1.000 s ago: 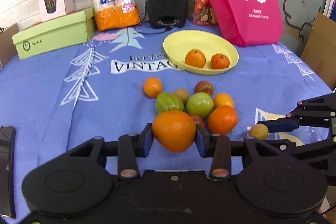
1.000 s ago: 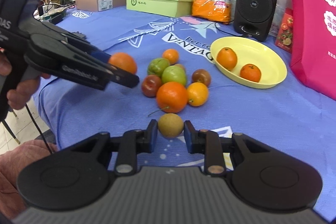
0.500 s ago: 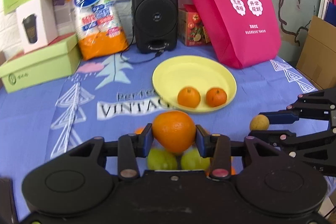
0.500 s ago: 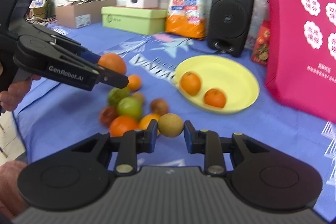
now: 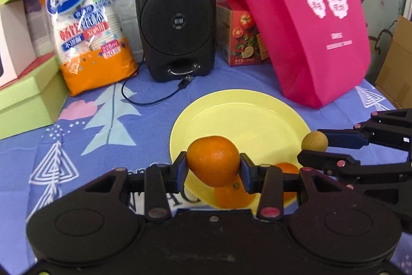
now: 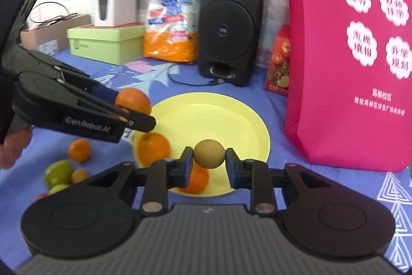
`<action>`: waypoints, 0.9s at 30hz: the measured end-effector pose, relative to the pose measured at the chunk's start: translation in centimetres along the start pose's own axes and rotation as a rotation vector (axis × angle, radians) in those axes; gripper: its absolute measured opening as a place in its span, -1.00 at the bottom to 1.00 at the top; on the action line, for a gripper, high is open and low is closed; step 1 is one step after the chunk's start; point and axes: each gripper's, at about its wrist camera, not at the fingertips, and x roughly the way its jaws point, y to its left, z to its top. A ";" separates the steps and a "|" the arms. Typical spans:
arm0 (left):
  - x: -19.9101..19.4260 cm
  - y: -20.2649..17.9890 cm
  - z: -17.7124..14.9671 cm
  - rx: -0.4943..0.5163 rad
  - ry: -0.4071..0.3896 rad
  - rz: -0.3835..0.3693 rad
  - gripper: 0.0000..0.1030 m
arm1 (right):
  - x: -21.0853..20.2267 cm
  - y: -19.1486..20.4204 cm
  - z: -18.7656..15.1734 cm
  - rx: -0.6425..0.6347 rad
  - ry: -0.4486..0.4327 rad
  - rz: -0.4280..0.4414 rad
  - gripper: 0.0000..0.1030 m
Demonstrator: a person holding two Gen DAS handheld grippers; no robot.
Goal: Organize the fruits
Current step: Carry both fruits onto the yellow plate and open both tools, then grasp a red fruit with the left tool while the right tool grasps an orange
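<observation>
My left gripper (image 5: 213, 166) is shut on a large orange (image 5: 213, 163), held above the near rim of the yellow plate (image 5: 239, 120). My right gripper (image 6: 209, 161) is shut on a small round brown fruit (image 6: 208, 153), also over the plate (image 6: 206, 115). The left wrist view shows that brown fruit (image 5: 314, 141) at the plate's right edge. Two oranges (image 6: 154, 145) lie in the plate's near part, one half hidden behind my right fingers. The left gripper's orange (image 6: 134, 100) hangs at the plate's left rim.
Loose fruits stay on the blue cloth at left: a small orange (image 6: 79, 150) and green ones (image 6: 58, 173). Behind the plate stand a black speaker (image 5: 175, 17), a pink bag (image 5: 306, 17), an orange packet (image 5: 90, 25) and green boxes (image 5: 28, 94). A person's hand (image 6: 13, 146) holds the left gripper.
Both grippers have carried their fruits forward from over the loose pile to above the yellow plate. Each grip is unchanged.
</observation>
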 end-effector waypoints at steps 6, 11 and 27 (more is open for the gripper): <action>2.4 0.7 0.7 -0.011 0.019 0.015 -0.03 | 2.3 -0.7 0.1 0.029 0.005 -0.013 -0.48; 1.4 1.2 0.7 -0.015 -0.013 0.035 0.33 | 2.1 -1.0 0.1 0.033 -0.007 -0.015 -0.25; -10.3 2.9 -5.5 -0.045 -0.081 0.111 0.33 | -5.3 2.6 -3.0 -0.030 -0.027 0.041 -0.05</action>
